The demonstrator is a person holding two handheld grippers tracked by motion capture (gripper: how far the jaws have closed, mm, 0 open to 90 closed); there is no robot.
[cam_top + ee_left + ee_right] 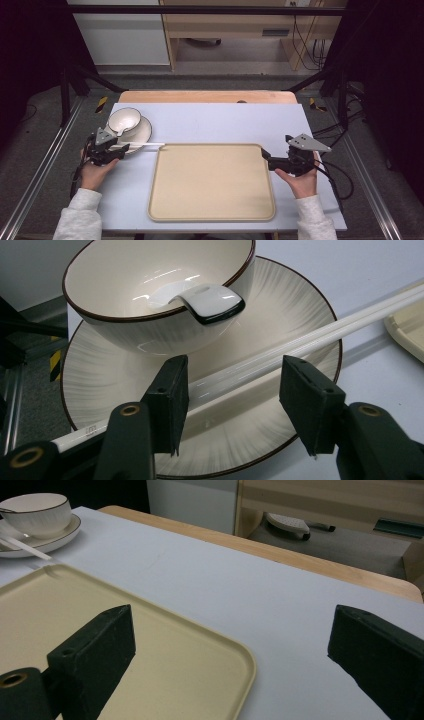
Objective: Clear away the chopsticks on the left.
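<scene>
With my left claw (230, 405) half open astride the white chopsticks (310, 335) lying across the plate (300, 290) beside the bowl (115, 315), gripping nothing yet, I judge them light, stiff and slippery, best pinched together near mid-length.

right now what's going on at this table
A person holds a two-jaw gripper in each hand. The left gripper straddles a pair of long white chopsticks lying across the rim of a cream plate with a dark brown edge; its fingers don't visibly squeeze them. On that plate sits a matching cream bowl with a white ceramic spoon in it. The right gripper is open, over the corner of an empty beige plastic tray.
</scene>
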